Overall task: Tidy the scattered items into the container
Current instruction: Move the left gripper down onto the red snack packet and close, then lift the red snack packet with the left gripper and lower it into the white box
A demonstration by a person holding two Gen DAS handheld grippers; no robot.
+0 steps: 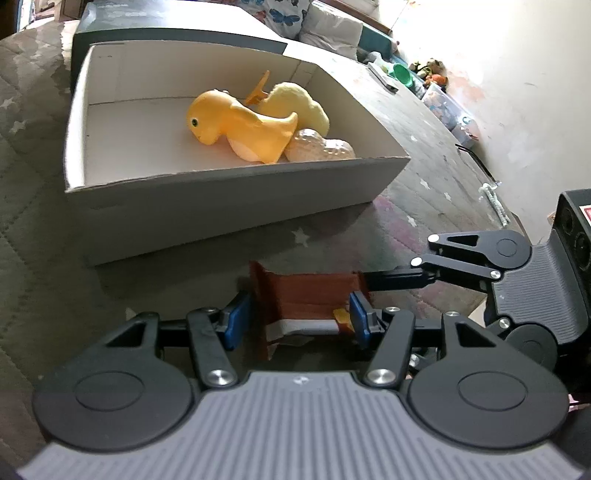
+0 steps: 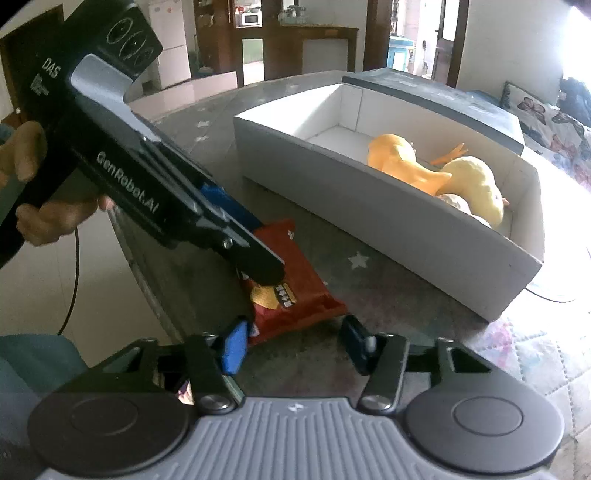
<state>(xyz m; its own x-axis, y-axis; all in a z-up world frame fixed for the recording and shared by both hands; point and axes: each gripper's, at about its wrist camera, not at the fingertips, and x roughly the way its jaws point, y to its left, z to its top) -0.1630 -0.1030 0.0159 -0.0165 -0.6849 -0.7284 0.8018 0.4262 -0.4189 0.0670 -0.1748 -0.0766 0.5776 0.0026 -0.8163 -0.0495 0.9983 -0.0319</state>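
A red snack packet (image 1: 310, 295) lies on the grey star-patterned mat in front of an open white cardboard box (image 1: 236, 170). My left gripper (image 1: 298, 320) is shut on the packet, its blue pads pressing on both sides. In the right wrist view the left gripper (image 2: 255, 240) slants down onto the packet (image 2: 291, 291). My right gripper (image 2: 294, 341) is open, with the packet's near end just between its fingertips. From the left wrist view the right gripper (image 1: 391, 275) meets the packet's right end. The box (image 2: 369, 214) holds an orange duck toy (image 1: 236, 125), a pale yellow plush (image 1: 299, 103) and dimpled pale balls (image 1: 317, 147).
A dark lid (image 1: 166, 33) rests behind the box. Beyond the mat are a green cup (image 1: 402, 74), clear storage bins (image 1: 443, 107) and butterfly-print cushions (image 2: 546, 122). A person's hand (image 2: 26, 166) grips the left tool, and a cable (image 2: 74, 277) hangs over the bare floor at left.
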